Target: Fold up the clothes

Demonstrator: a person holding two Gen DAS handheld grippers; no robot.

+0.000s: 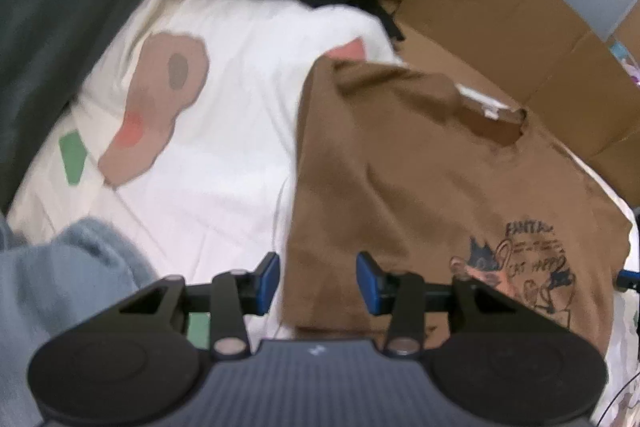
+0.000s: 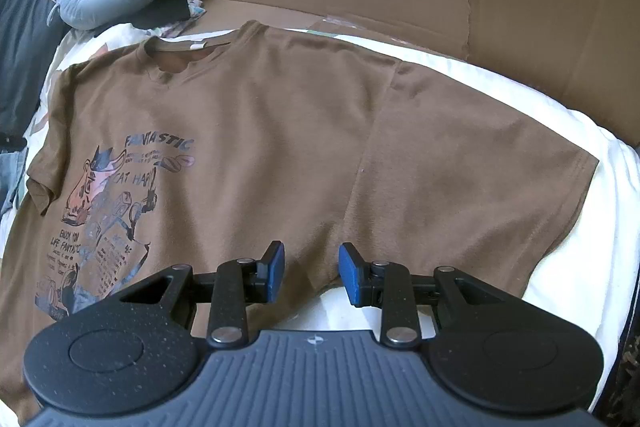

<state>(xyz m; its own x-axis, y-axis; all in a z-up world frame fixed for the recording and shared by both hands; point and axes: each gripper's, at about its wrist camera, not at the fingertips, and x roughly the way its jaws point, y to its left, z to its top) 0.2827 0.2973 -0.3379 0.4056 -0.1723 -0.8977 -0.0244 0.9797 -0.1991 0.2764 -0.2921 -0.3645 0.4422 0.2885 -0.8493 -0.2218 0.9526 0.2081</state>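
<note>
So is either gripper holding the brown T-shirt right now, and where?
Neither. Left gripper and right gripper are open above the brown T-shirt, gripping nothing.

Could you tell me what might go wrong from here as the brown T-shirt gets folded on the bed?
1. The left gripper stands open over the folded side edge of the brown T-shirt; it may pinch the white bedsheet too.
2. The right gripper is open at the armpit by the spread sleeve; a shallow grasp could slip.
3. The light blue garment lies close by and might get dragged along.
</note>
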